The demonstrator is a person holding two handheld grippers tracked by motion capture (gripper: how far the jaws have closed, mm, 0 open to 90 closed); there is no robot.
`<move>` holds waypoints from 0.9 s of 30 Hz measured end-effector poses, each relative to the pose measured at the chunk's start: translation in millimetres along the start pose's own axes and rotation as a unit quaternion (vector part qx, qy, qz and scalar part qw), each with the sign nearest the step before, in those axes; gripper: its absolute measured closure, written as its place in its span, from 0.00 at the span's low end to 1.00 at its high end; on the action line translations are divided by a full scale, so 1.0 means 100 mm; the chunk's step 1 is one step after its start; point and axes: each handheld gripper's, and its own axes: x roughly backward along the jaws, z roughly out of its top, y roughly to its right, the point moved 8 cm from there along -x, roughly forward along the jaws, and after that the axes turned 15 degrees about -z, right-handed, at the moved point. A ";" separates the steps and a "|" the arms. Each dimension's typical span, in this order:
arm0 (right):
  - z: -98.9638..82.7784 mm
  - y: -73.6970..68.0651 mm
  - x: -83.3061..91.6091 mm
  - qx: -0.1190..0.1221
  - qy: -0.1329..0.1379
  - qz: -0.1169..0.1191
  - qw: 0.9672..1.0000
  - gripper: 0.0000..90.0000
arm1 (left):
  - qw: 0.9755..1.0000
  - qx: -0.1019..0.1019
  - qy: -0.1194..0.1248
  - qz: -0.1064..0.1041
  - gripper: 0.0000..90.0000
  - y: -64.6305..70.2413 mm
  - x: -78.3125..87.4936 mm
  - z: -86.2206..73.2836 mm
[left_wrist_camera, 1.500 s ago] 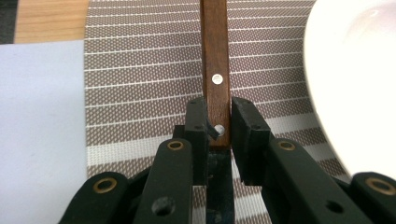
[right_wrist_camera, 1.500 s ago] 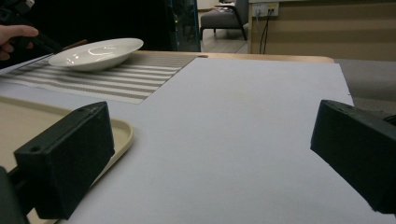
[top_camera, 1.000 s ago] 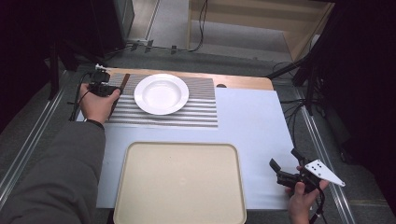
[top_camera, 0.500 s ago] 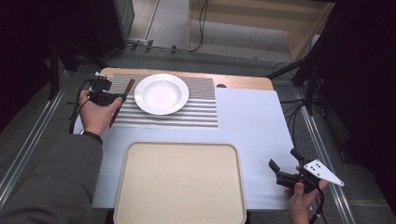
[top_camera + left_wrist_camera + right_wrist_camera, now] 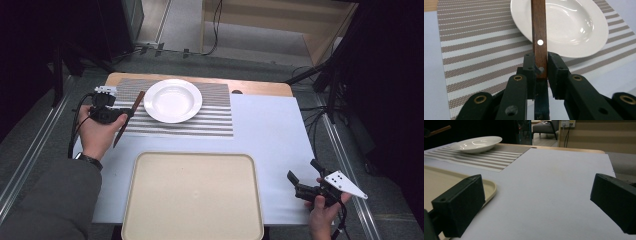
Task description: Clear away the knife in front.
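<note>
The left tongs (image 5: 541, 65) clamp a brown wooden-handled knife (image 5: 539, 37), just beside the round white ceramic plate (image 5: 574, 25) ahead. The right tongs (image 5: 536, 205) gape wide above the pale tabletop (image 5: 554, 185).

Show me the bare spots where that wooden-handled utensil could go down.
The tray is bare throughout. So is the white cover between the mat and the right gripper. The crowded end is the mat's left, with the plate and the left gripper shut on the utensil.
</note>
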 end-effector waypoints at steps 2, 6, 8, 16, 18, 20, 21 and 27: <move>0.00 0.00 0.00 0.000 0.000 0.001 1.000 0.00 | 1.000 -0.002 0.002 -0.005 0.85 0.05 0.02 -0.03; 0.00 0.00 0.00 0.000 0.000 0.001 1.000 0.00 | 1.000 -0.004 0.010 -0.012 0.85 0.14 0.04 -0.06; 0.00 0.00 0.00 0.000 0.000 -0.001 1.000 0.00 | 1.000 -0.006 0.014 -0.019 0.85 0.22 0.05 -0.11; 0.00 -0.01 0.00 0.000 -0.001 -0.001 1.000 0.00 | 0.999 -0.018 0.010 -0.034 0.85 0.43 0.05 -0.26; 0.00 -0.01 0.00 0.001 0.000 -0.001 1.000 0.00 | 0.999 -0.029 0.012 -0.034 0.85 0.52 0.06 -0.31; 0.00 -0.01 0.00 0.002 -0.001 -0.001 1.000 0.00 | 0.999 -0.036 0.014 -0.035 0.85 0.60 0.07 -0.35; 0.00 -0.01 0.00 0.001 0.000 -0.001 1.000 0.00 | 0.999 -0.036 0.014 -0.035 0.85 0.60 0.07 -0.35; 0.00 -0.01 0.00 0.002 0.000 -0.001 1.000 0.00 | 0.998 -0.047 0.011 -0.050 0.85 0.80 0.09 -0.49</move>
